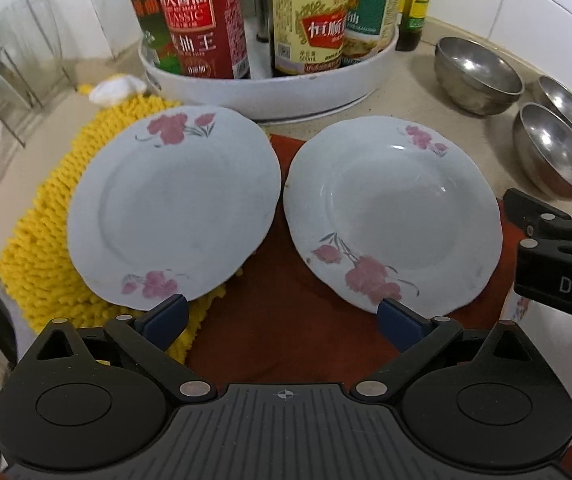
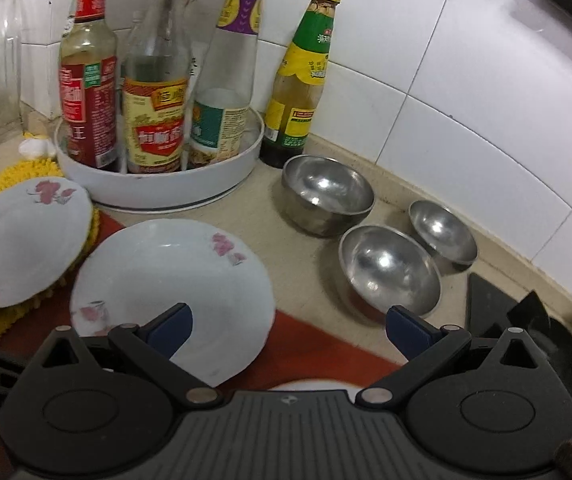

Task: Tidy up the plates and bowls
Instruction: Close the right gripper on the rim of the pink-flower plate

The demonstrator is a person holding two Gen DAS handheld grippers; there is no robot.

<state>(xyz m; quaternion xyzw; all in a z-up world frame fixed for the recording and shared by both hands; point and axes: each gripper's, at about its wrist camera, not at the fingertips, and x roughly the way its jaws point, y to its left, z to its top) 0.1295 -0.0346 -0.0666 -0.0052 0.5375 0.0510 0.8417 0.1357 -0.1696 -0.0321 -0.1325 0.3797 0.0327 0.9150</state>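
Note:
Two white plates with pink flowers lie side by side. The left plate rests on a yellow mat. The right plate lies on a red cloth. My left gripper hovers open just in front of both plates, with nothing between its blue pads. My right gripper is also open and holds nothing, one pad over the right plate's near rim. Three steel bowls stand upright to the right: a large one and two smaller ones.
A white round tray of sauce bottles stands behind the plates, and a single bottle stands beside it against the tiled wall. A wire dish rack is at the far left. The edge of another white dish shows below my right gripper.

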